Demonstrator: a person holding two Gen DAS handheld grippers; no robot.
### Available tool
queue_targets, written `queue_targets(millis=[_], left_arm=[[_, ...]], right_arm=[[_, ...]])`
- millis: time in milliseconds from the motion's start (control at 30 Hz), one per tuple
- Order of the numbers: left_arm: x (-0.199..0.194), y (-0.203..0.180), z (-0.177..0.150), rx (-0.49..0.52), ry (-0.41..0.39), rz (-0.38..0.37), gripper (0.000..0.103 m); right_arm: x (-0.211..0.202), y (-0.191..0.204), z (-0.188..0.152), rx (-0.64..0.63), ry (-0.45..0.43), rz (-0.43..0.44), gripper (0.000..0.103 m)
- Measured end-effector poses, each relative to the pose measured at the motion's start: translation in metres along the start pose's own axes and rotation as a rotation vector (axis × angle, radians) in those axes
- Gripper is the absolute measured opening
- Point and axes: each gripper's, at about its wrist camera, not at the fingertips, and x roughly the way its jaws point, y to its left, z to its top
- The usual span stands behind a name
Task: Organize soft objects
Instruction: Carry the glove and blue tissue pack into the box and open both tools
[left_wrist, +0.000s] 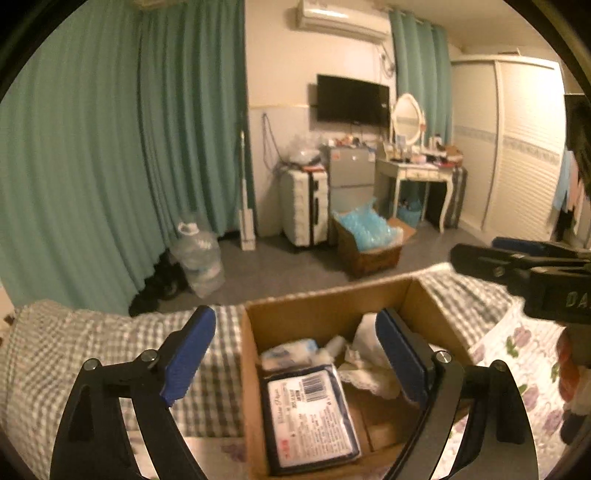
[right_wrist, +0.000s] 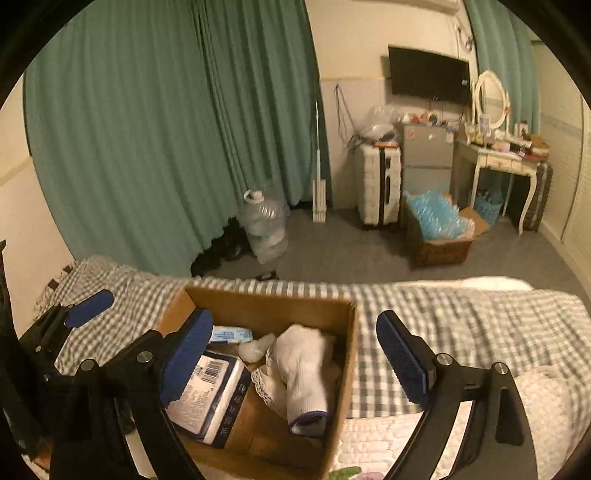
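A brown cardboard box (left_wrist: 255, 369) (right_wrist: 351, 354) stands on the bed. Inside lie a dark-edged tissue pack with a barcode label (left_wrist: 310, 417) (right_wrist: 210, 391), a small blue-and-white pack (left_wrist: 288, 350) (right_wrist: 231, 335), a white sock with a dark cuff (right_wrist: 303, 373), a lace-edged white cloth (left_wrist: 365, 373) (right_wrist: 264, 387) and a small white wad (right_wrist: 255, 347). My left gripper (left_wrist: 295, 354) is open and empty over the box; it also shows at the left of the right wrist view (right_wrist: 88, 306). My right gripper (right_wrist: 293, 358) is open and empty over the box; it shows at the right of the left wrist view (left_wrist: 517, 258).
The bed carries a grey checked blanket (left_wrist: 92, 343) (right_wrist: 461, 317) and a floral sheet (left_wrist: 528, 373). On the floor beyond stand a water jug (left_wrist: 199, 254), a white suitcase (left_wrist: 304, 206), a box of blue plastic (left_wrist: 373, 236), a dressing table (left_wrist: 417, 173) and teal curtains (left_wrist: 110, 147).
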Motion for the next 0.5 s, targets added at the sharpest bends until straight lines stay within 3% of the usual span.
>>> queue_targets(millis=[267, 400, 500], left_arm=[[-0.105, -0.013, 0.029, 0.044, -0.108, 0.024, 0.09], [-0.159, -0.025, 0.032, 0.086, -0.161, -0.021, 0.094], [-0.19, -0.035, 0.028, 0.132, -0.206, 0.021, 0.094]], right_arm=[[-0.115, 0.025, 0.019, -0.058, -0.104, -0.034, 0.099], [-0.179, 0.04, 0.015, -0.096, -0.143, -0.065, 0.101], [-0.212, 0.045, 0.008, -0.109, -0.13, -0.11, 0.101]])
